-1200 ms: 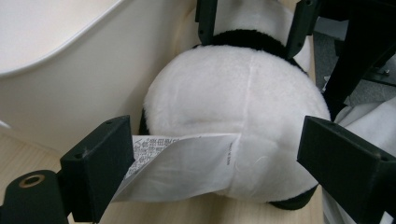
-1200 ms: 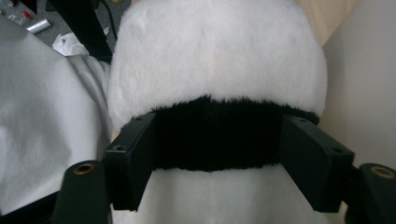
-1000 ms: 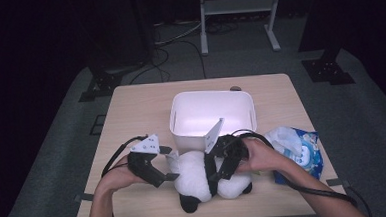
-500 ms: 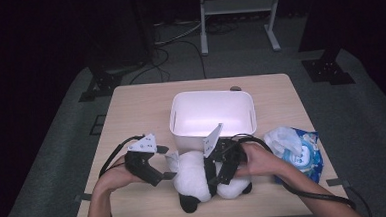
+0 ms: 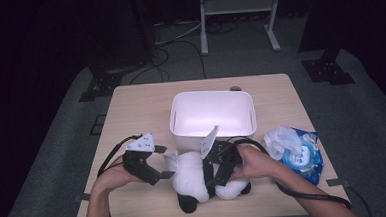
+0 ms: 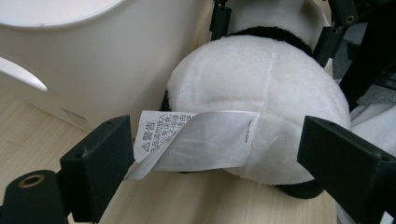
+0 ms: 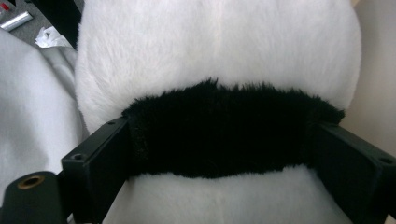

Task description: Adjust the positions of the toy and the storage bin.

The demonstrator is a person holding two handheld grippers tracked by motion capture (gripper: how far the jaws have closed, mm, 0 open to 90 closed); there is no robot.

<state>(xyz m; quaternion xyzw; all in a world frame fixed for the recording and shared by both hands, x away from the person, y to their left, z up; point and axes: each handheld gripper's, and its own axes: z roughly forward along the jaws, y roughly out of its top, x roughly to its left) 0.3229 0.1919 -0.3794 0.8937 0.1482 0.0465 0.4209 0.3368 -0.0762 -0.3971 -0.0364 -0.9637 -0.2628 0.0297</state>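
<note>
A black-and-white panda plush (image 5: 192, 171) lies on the table just in front of the white bin (image 5: 210, 95). My right gripper (image 5: 212, 175) comes at it from the right and is shut on it. In the right gripper view its jaws press into both ends of the black fur band of the panda (image 7: 215, 46), with my right gripper (image 7: 222, 133) hugging that band. My left gripper (image 5: 164, 162) stands open at the plush's left end. In the left gripper view the panda (image 6: 252, 79) and its white sewn-in label (image 6: 201, 137) sit between the wide jaws of my left gripper (image 6: 215, 128).
The bin wall (image 6: 93, 60) stands close behind the plush. A blue pack of wet wipes (image 5: 296, 150) with a tissue pulled up lies at the table's right edge. Bare wood of the table (image 5: 136, 111) stretches left of the bin. Cables trail off the front.
</note>
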